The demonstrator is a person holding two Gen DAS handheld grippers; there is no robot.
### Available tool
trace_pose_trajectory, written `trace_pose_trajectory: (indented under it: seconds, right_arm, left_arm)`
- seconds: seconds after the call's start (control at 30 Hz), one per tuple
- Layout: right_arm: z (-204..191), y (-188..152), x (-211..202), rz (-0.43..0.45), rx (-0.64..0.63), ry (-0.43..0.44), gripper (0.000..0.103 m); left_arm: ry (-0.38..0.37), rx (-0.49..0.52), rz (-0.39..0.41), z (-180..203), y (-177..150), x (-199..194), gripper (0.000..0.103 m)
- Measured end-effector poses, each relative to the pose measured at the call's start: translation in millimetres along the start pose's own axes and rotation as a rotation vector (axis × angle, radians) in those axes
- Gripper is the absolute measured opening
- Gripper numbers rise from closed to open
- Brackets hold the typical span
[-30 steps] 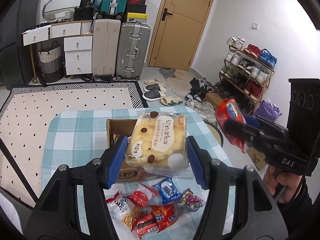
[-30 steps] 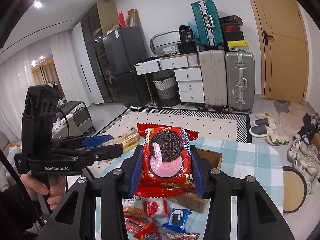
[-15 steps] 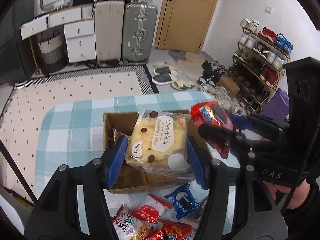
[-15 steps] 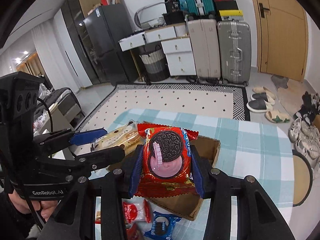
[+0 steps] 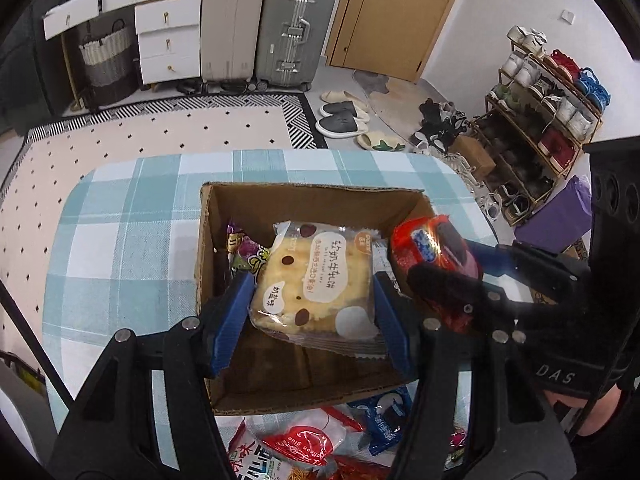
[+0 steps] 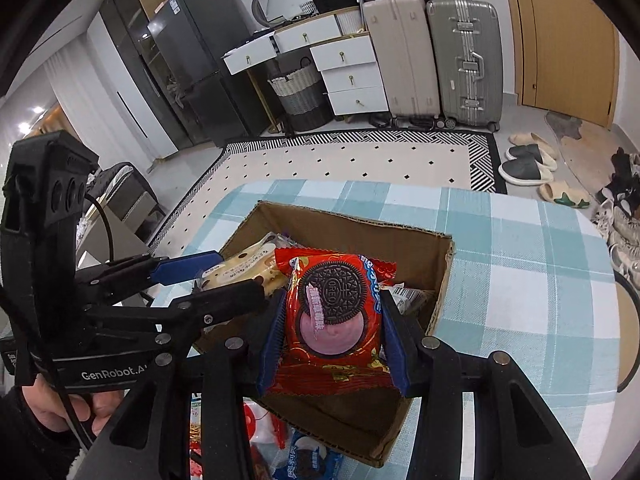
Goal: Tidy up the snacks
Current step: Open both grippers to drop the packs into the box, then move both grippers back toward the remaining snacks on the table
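My left gripper is shut on a yellow cake packet with brown spots and holds it over the open cardboard box. My right gripper is shut on a red Oreo packet and holds it over the same box. The two grippers hang side by side. The red packet shows in the left wrist view, the yellow packet in the right wrist view. A purple snack lies inside the box.
The box stands on a table with a blue checked cloth. Several loose snack packets lie on the cloth at the near side of the box, among them a blue Oreo packet. Beyond the table are a rug, suitcases and a shoe rack.
Both grippers have moved forward and tilted down with their packets, from near the loose snacks to above the box opening. They have come closer together.
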State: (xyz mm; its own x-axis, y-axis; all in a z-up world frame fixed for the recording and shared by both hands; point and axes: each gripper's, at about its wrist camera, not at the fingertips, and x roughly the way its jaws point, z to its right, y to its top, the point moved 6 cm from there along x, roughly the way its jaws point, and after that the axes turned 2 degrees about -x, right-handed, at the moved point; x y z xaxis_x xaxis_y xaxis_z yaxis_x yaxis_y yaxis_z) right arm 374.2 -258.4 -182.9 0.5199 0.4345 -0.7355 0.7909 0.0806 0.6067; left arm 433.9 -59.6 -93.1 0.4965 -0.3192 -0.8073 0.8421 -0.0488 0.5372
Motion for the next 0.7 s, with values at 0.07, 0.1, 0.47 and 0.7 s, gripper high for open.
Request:
trace_pose_trajectory:
  seconds: [0.07, 0.1, 0.47, 0.7]
  right_arm:
    - [4.5, 0.6, 1.6, 0.005, 0.010, -0.015, 0.047]
    - [5.7, 0.2, 0.6, 0.011, 0.011, -0.010, 0.049]
    - [-2.2, -1.7, -51.0, 0.129, -0.004, 0.004, 0.066]
    - [-23.6, -15.3, -105.2, 0.222, -0.039, 0.040, 0.073]
  left_arm:
    - [-0.006, -0.019, -0.020, -5.0, 0.8, 8.5, 0.060]
    - [0.009, -0.022, -0.027, -5.7, -0.3, 10.4, 0.060]
    - [0.042, -0.031, 0.092, -5.1, -12.2, -30.9, 0.077]
    - [0.108, 0.019, 0.253, 10.0, -30.6, -94.7, 0.079]
